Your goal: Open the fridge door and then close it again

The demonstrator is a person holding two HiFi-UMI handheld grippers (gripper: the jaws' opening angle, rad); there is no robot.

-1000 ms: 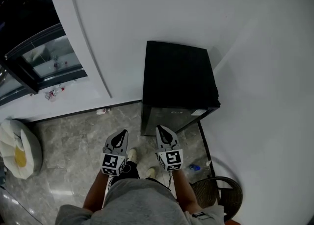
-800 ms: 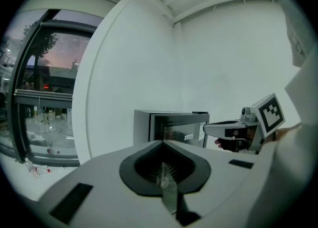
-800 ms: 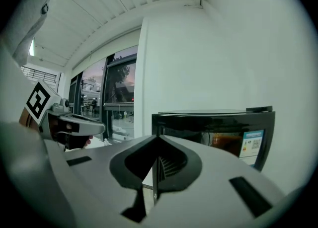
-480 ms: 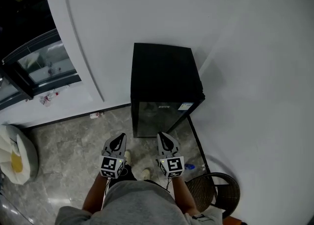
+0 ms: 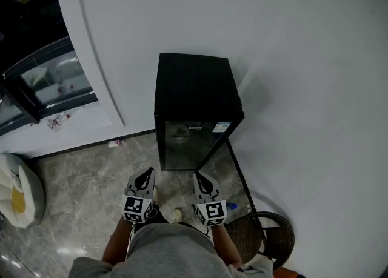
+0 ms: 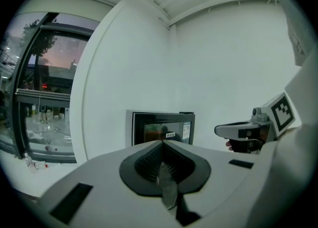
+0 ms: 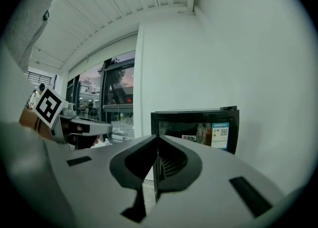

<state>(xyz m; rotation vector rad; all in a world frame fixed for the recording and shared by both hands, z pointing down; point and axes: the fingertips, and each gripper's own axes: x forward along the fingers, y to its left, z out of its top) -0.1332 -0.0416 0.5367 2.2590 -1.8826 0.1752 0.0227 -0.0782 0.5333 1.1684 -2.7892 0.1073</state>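
A small black fridge (image 5: 194, 98) stands against the white wall, its glass door (image 5: 189, 143) closed and facing me, with stickers near its top right. The fridge (image 6: 161, 128) shows ahead in the left gripper view and also as the fridge (image 7: 198, 126) in the right gripper view. My left gripper (image 5: 145, 177) and right gripper (image 5: 201, 177) are held side by side above the floor, a short way in front of the door, touching nothing. Both have their jaws pressed together and empty.
A round wicker stool (image 5: 264, 240) stands at my right, with a small blue item (image 5: 233, 206) on the floor beside it. A white bag (image 5: 18, 189) lies at the far left. A glass window front (image 5: 42, 83) and litter (image 5: 57, 122) lie to the left.
The fridge has shifted left and its glass front shows more fully as I move back a little. Both grippers stay shut and side by side.
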